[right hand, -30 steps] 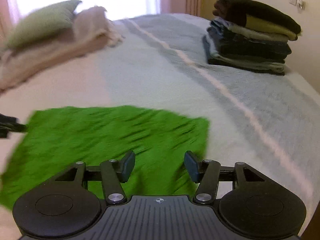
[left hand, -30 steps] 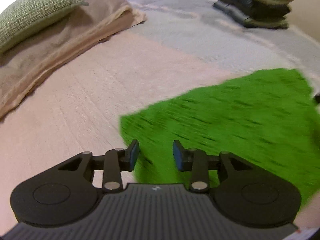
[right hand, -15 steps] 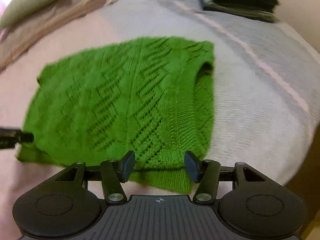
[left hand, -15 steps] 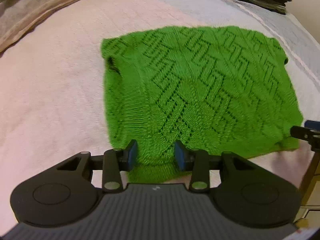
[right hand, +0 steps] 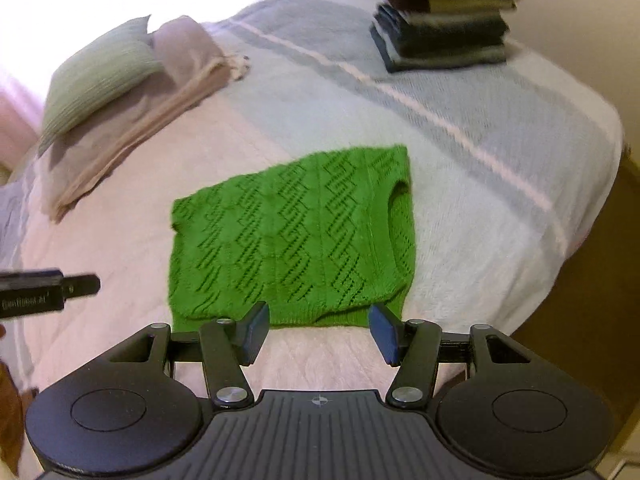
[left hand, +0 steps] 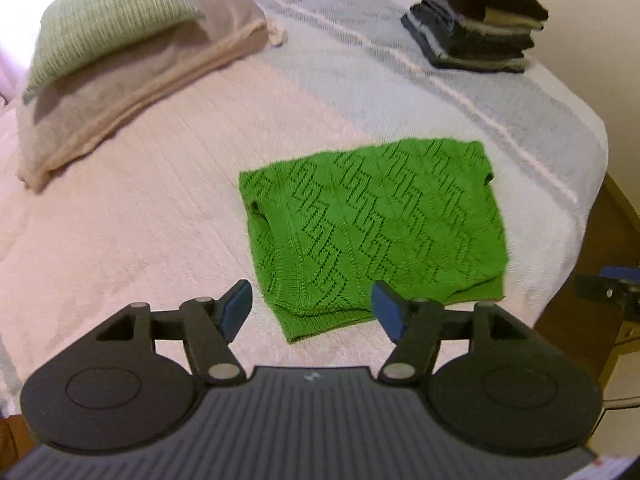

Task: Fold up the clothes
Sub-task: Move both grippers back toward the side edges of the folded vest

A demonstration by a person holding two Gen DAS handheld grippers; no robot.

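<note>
Right wrist – right gripper [right hand: 318,332] open, empty; left gripper [left hand: 312,312] opening, empty – label unreadable.

Your left gripper [left hand: 312,310]: black twin-disc body, ribbed grey deck with a small white mark, silver pivot screws.
Your left fingers [left hand: 236,311]: black links, blue pads.
Your right gripper [right hand: 318,330]: same build, a compass-like mark on its deck.
Lettering: white print on your left gripper's side, too blurred to read.

Sweater [left hand: 372,232] on bed [left hand: 140,240], stack [left hand: 476,36] behind
</note>
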